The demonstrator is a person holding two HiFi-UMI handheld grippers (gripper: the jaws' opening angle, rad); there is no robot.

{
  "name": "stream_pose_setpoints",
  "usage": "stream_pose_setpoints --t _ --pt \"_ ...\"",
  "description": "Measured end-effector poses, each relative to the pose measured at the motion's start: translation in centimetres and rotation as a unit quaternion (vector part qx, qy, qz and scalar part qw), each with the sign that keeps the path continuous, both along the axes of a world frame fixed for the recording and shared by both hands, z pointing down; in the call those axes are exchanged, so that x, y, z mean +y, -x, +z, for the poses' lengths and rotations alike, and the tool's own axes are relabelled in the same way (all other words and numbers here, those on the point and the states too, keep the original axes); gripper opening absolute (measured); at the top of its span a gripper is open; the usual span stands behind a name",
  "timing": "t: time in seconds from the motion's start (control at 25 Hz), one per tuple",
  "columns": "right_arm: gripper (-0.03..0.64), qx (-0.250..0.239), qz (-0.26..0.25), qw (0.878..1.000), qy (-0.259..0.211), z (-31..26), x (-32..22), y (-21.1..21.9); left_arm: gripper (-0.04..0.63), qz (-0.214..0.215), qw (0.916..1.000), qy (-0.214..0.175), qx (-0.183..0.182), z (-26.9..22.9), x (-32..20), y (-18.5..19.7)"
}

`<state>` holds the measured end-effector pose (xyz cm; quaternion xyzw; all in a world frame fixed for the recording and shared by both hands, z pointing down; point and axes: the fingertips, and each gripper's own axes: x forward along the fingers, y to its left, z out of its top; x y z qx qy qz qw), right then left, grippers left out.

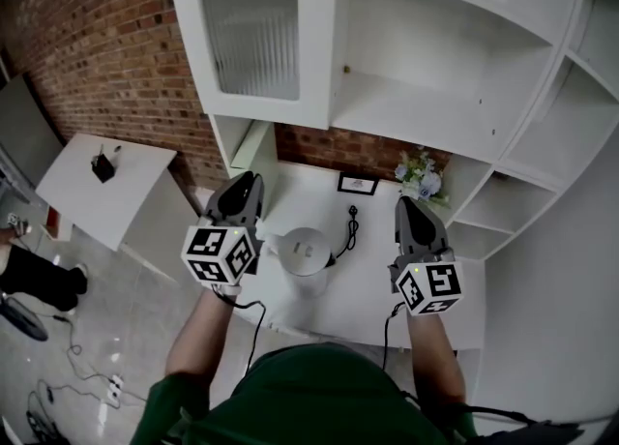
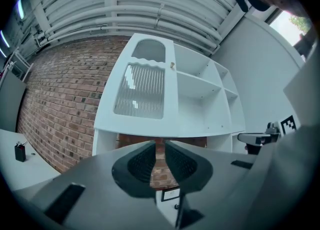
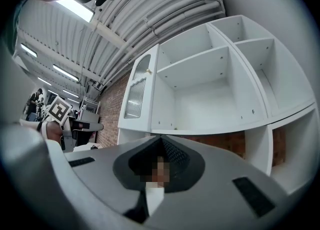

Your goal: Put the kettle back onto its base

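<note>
The left gripper [image 1: 247,187] hovers empty, jaws pressed together. Just beside it the kettle [image 1: 303,257] stands upright on the counter [image 1: 372,283], cord [image 1: 352,225] trailing back; its base is hidden underneath, so seating looks done. The right gripper [image 1: 411,209] is likewise closed on nothing; next, only confirm the kettle sits flush

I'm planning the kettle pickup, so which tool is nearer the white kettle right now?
Left, by the head view. The left tool hangs close beside the kettle, on its left; the right tool is farther off on its right.
</note>
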<state>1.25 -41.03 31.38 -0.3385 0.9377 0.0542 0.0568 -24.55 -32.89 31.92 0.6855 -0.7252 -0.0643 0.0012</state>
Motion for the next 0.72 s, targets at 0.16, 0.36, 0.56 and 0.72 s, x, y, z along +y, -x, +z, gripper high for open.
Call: stream_pose_setpoints --t 0.16,0.36,0.56,0.72 --pt "0.012 -0.001 0.004 1.000 0.001 0.0 -0.4 -0.1 0.071 0.007 1.0000 0.005 -0.003 -0.1 -0.5 -0.4" --pt "0.012 0.001 0.007 1.000 0.005 0.5 -0.7 -0.7 0.071 0.011 0.9998 0.014 -0.001 0.6 -0.8 -1.1" --pt "0.012 0.000 0.005 1.000 0.006 0.7 -0.6 -0.8 0.071 0.009 0.9998 0.017 0.000 0.8 -0.5 -1.1" --pt "0.012 0.002 0.002 1.000 0.003 0.7 -0.1 -0.8 0.071 0.008 0.9998 0.018 0.000 1.0 0.0 -1.2"
